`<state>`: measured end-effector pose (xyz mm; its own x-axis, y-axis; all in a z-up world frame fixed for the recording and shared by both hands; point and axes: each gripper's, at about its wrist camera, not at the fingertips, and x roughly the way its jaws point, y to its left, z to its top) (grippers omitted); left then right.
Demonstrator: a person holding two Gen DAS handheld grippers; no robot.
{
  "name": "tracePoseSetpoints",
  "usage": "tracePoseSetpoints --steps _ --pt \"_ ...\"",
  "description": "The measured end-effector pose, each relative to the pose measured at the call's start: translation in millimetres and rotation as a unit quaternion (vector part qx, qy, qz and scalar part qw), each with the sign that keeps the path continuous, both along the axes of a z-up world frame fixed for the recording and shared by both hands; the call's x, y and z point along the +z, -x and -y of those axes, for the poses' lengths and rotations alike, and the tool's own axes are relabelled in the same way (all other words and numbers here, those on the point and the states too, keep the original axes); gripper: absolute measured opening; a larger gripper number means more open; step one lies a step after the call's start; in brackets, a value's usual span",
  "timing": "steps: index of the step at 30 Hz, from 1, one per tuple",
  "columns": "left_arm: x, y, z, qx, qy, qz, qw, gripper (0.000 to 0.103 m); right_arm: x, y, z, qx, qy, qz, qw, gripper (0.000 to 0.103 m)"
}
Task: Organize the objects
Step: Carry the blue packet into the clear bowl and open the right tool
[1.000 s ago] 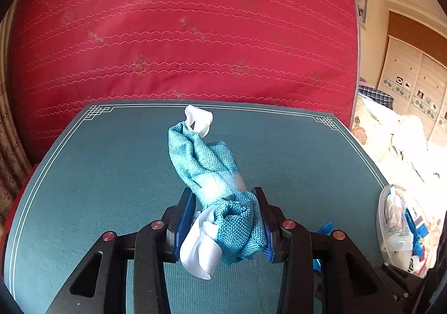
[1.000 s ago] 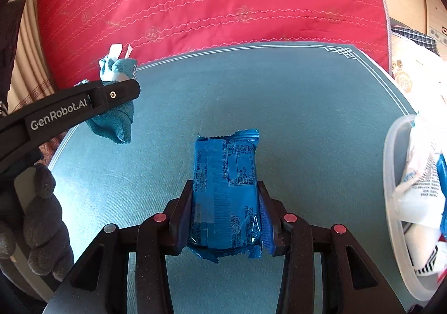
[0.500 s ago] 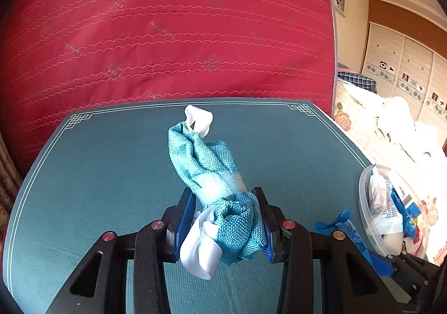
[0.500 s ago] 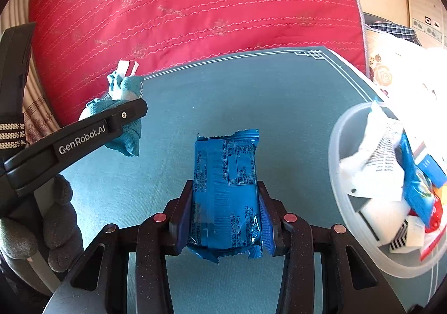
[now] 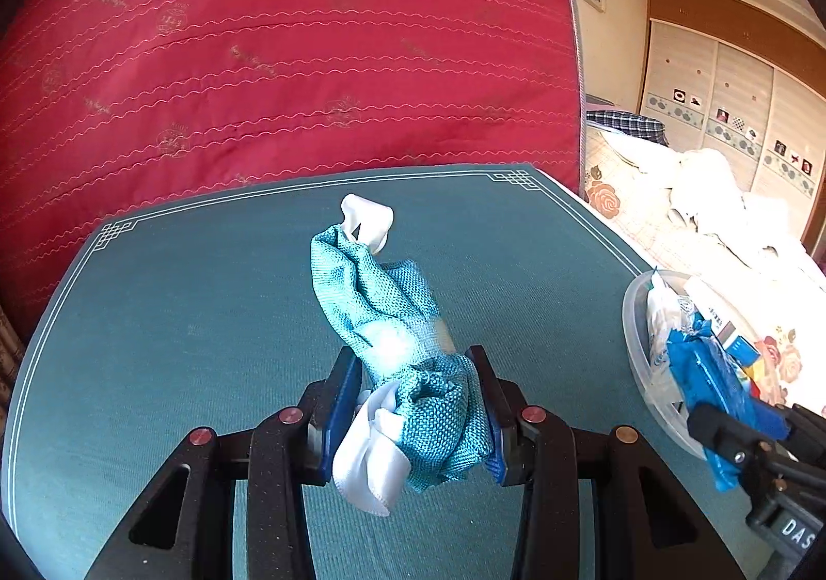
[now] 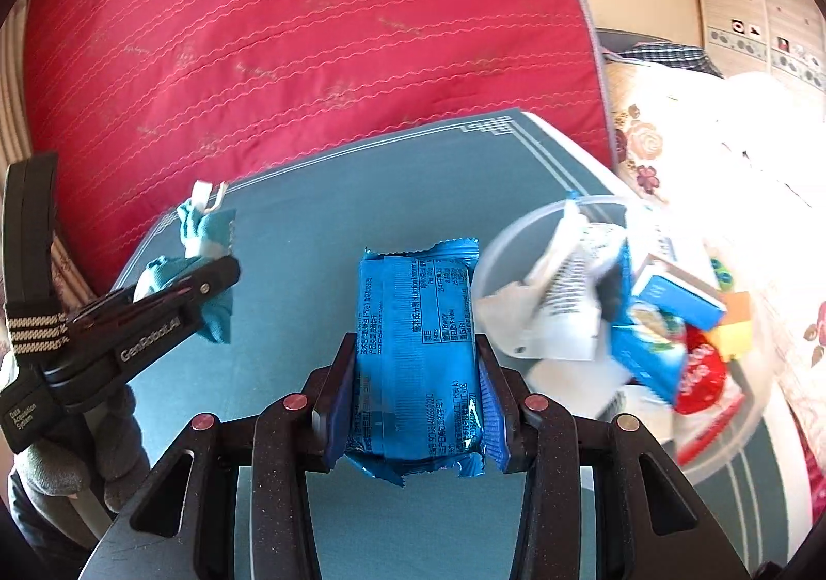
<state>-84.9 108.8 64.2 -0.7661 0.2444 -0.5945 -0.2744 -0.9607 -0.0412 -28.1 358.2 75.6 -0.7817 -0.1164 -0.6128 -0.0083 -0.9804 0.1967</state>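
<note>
Tub (image 6: 495, 265) w/ packets on mat's (image 6: 310, 229) right edge, quilt (image 6: 310, 37) behind.

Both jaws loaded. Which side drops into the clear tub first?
Right. The right gripper holds the blue snack pack right beside the clear tub. The left gripper, clamping the teal cloth, sits farther away.

Red quilted mattress (image 5: 289, 63) behind; wardrobe (image 5: 733, 94) far right.

Left gripper (image 5: 418, 404) clamps a teal cloth (image 5: 397, 322) above the green mat (image 5: 180, 322).
</note>
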Motion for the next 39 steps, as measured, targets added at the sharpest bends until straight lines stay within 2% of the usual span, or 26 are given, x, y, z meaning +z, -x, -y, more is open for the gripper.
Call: tracePoseSetpoints --steps 13,20,32,39 --pt "-6.9 -12.6 -26.3 -0.035 0.012 0.005 0.9993 0.044 8.3 -17.5 -84.5 -0.109 -0.002 -0.009 0.994 0.043" --pt "-7.0 -15.5 -31.9 -0.047 0.008 0.011 0.9988 0.044 5.4 -20.8 -116.0 -0.148 -0.001 -0.002 0.989 0.043" --pt "-6.0 -18.7 -36.6 -0.055 0.006 0.011 0.9984 0.044 -9.8 -17.1 -134.9 -0.201 0.006 0.024 0.979 0.043" --pt "-6.1 -20.3 -37.5 -0.058 0.006 0.011 0.9982 0.044 -18.5 -9.7 -124.5 -0.180 0.009 0.039 0.983 0.043"
